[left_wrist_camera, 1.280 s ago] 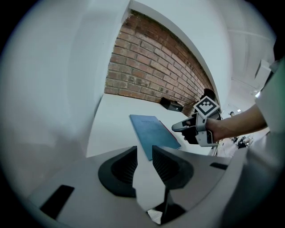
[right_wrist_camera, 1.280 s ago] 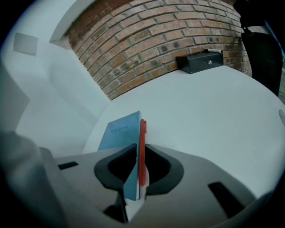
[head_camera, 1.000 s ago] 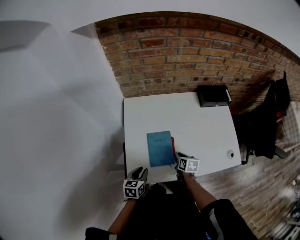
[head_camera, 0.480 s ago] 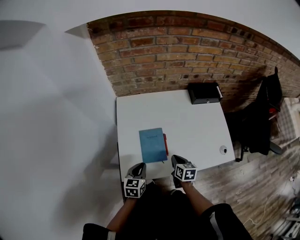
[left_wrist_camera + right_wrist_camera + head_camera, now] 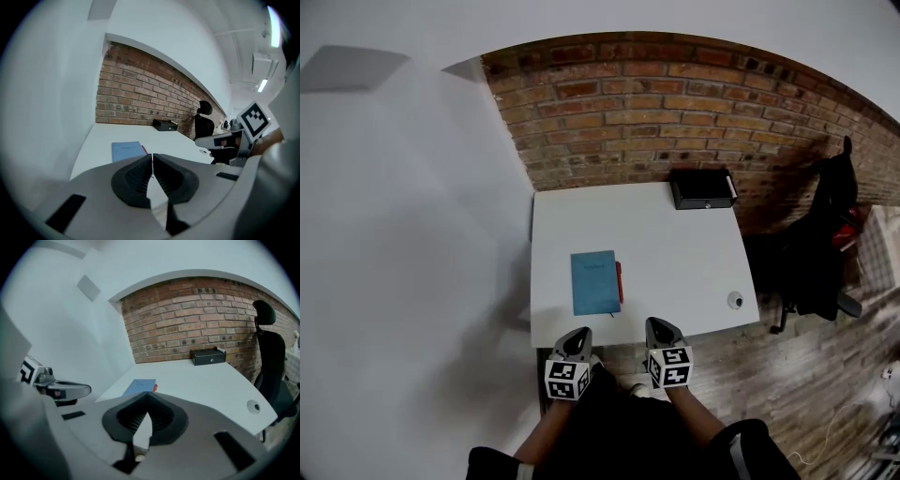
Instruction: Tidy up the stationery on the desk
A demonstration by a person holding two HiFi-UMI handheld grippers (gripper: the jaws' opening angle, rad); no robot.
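White desk (image 5: pixel 675 253) by a red brick wall (image 5: pixel 675 112) bears a blue rectangular notebook (image 5: pixel 593 281) at its front left, with a thin red pen (image 5: pixel 619 281) along the notebook's right edge. At the near edge, the left gripper (image 5: pixel 577 336), its jaws just closed, and the right gripper (image 5: pixel 662 328) both have jaws pressed together, empty.

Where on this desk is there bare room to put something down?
The widest free patch of the desk lies between the red pen and the round grommet, running back to the black box. The far left corner behind the blue notebook is bare too. Only the notebook and pen sit close together.
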